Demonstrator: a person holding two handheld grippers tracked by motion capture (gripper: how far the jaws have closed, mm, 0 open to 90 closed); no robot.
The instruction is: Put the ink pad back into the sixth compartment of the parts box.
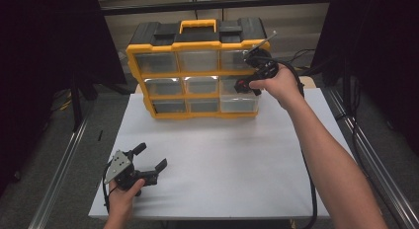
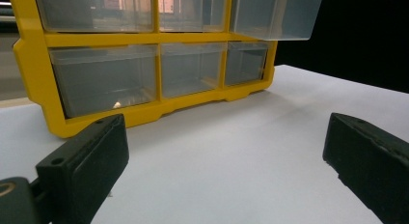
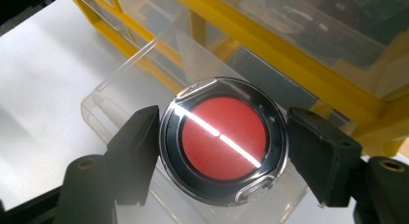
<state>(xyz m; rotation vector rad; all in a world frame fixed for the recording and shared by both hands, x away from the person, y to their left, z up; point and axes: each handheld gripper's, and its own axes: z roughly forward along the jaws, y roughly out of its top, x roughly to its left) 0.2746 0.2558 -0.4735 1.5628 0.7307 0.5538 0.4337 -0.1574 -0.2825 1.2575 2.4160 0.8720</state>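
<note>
You're clamping the right tongs [image 3: 222, 142] on a round red-faced case [image 3: 223, 139] over the pulled-out drawer [image 3: 144, 79] of the yellow organizer [image 1: 197, 66] at the counter's [image 1: 222, 165] far edge, while you're resting the left tongs [image 1: 148, 160] wide apart near its front left corner.

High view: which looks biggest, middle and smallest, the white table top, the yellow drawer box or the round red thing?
1. White table top, biggest.
2. Yellow drawer box, middle, though it stands farther from the camera.
3. Round red thing, smallest, held by the right gripper over the pulled-out drawer.
</note>
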